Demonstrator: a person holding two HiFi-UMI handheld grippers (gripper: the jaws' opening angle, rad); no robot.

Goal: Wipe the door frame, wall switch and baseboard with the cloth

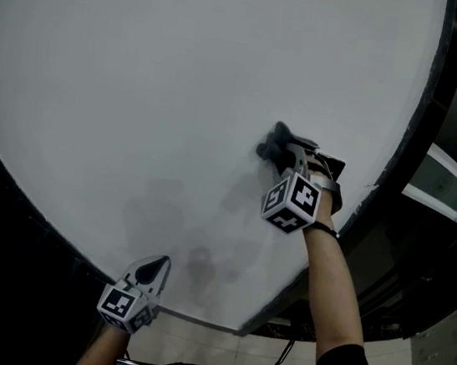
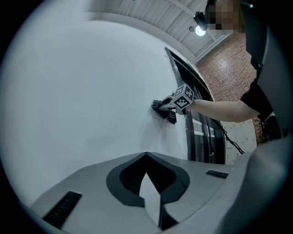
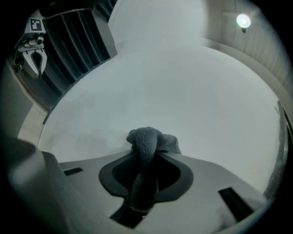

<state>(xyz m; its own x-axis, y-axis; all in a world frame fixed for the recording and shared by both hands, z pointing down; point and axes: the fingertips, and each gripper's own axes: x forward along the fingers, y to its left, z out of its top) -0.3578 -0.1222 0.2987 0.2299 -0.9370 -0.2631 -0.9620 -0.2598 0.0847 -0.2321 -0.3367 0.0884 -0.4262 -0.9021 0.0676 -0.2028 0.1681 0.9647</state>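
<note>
Nubby grey cloth (image 3: 146,137) bunched in right gripper (image 3: 145,157), against smooth white wall (image 1: 141,81)

Looks down from the head, above and behind both tongs, onto the white wall (image 1: 141,81). Faces along the left gripper (image 2: 146,183) jaws up the same wall, with the right gripper (image 2: 161,106) well ahead. Sits tight to the wall behind the right gripper's cloth (image 3: 149,139); catches the left gripper (image 3: 35,64) far off, upper left.
</note>
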